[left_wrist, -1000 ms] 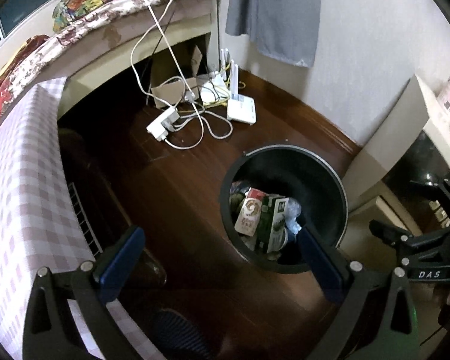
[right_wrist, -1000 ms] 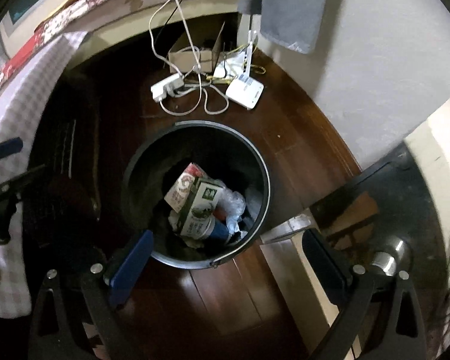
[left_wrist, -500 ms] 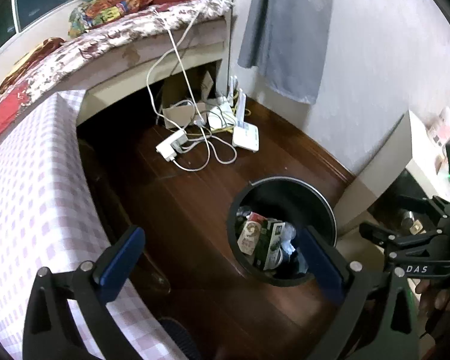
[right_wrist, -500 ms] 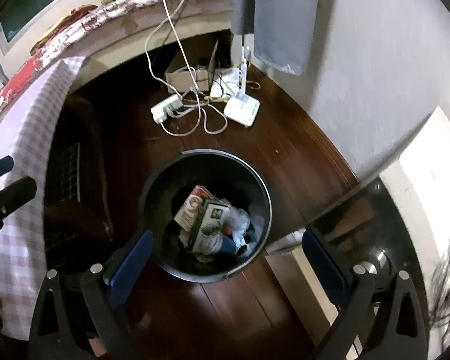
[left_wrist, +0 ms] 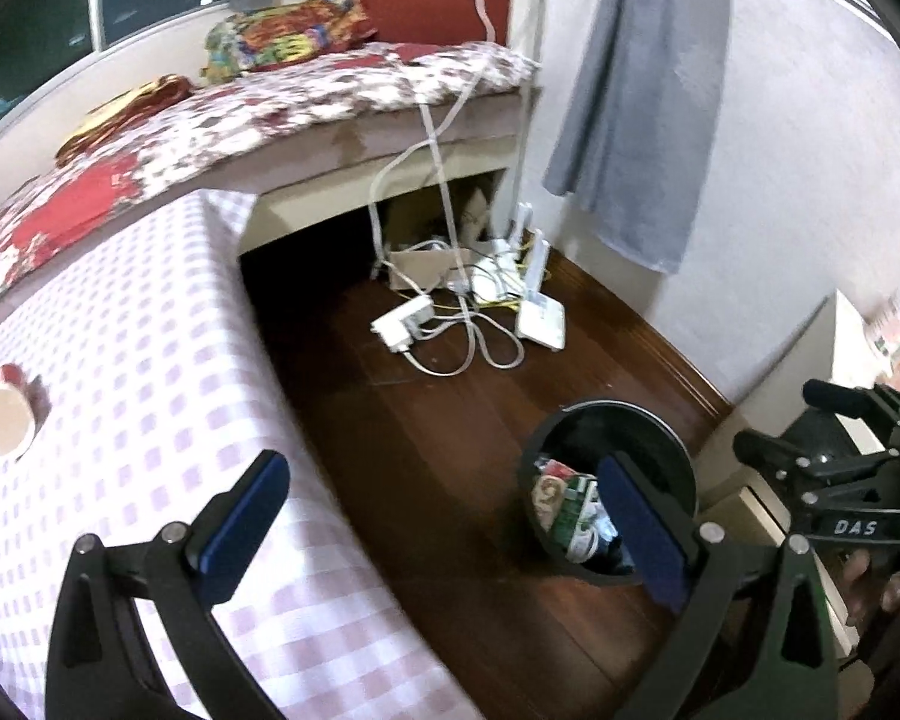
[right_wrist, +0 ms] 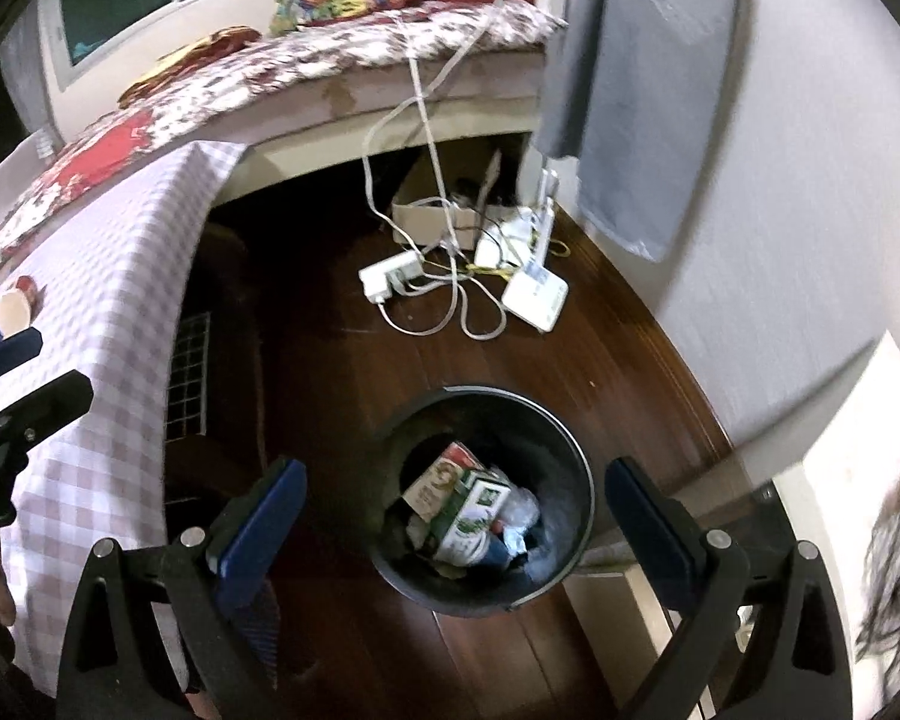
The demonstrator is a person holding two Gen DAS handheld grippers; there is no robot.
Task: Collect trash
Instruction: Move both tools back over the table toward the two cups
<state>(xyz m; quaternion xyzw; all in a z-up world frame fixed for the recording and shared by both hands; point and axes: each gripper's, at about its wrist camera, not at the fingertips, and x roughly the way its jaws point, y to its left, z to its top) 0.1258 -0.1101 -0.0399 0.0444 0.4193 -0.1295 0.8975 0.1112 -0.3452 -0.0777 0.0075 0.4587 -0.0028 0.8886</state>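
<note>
- Both tongs empty, jaws spread wide: left gripper [left_wrist: 441, 525] and right gripper [right_wrist: 450, 525] pinch nothing, blue pads far apart in each wrist view.
- Table [left_wrist: 120, 360] with checked cloth: largest thing on the left side, it fills the left half of the left view; only its edge and hanging cloth show in the right view.
- Bin [right_wrist: 486, 501]: on the dark wood floor, below and between the right jaws, nearly centred in that view. In the left view the bin [left_wrist: 609, 495] sits off to the right, partly behind the right pad.
- Trash in bin: cartons [right_wrist: 462, 498] and crumpled wrapping lie in the bottom; judged already collected.
- Cup [left_wrist: 6, 420]: lies tipped on the cloth, mouth toward the camera, long axis roughly along the view line. It lies far left of the left jaws and well apart from the bin.
- Key relation: the cup, if it is the next item, is nearer the left gripper; the right is nearer the bin.
- View difference: the right view looks straight into the bin; the left view shows more tabletop, plus the other gripper at its right edge.
- Cables and a white box [right_wrist: 534, 294] on the floor beyond the bin; not judged trash.
</note>
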